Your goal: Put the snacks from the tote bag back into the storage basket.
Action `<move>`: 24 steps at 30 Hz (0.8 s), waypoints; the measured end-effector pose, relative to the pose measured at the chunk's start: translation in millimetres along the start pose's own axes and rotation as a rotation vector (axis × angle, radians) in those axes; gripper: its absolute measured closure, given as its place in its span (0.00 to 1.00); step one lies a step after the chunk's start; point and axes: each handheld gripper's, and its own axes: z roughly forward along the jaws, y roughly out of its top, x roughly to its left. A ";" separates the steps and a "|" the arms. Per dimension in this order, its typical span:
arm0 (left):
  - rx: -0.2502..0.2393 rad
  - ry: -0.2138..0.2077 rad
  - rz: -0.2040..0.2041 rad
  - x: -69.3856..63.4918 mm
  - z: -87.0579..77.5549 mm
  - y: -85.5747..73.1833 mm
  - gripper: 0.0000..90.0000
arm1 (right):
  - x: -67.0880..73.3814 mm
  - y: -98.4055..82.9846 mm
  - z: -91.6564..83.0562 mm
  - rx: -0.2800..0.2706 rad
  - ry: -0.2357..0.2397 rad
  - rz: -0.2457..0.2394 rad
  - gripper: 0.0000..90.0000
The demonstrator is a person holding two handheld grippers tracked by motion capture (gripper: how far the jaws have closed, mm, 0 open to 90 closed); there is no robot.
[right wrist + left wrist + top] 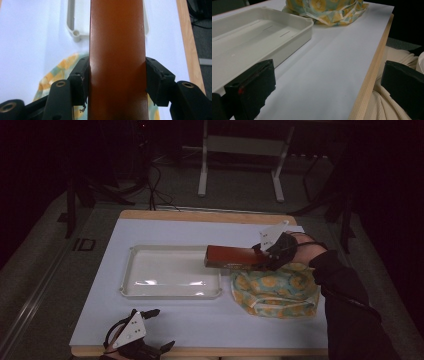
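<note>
A long reddish-brown box is held level above the table, its far end over the right edge of the white tray. My right gripper is shut on the box's near end. In the right gripper view both pads press the sides of the box, with the tray's corner beyond it. Below the box lies a yellow and teal patterned cloth bag. My left gripper rests at the table's front edge, jaws wide apart with nothing between them. The left gripper view shows the tray and the bag.
The white tabletop has a wooden edge along the front. A person's dark sleeve comes in at the lower right. Table legs and cables stand on the floor beyond the far edge.
</note>
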 end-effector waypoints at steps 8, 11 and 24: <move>0.000 -0.005 0.005 -0.5 0.1 0.0 0.00 | 2.3 21.2 19.5 0.010 0.029 -0.033 0.48; 0.001 -0.007 0.007 -0.6 0.2 0.0 0.00 | 2.9 29.4 26.2 0.003 0.039 -0.050 0.48; 0.000 -0.014 0.010 -1.2 -0.1 0.0 0.00 | 7.6 53.8 52.5 -0.018 0.072 -0.098 0.48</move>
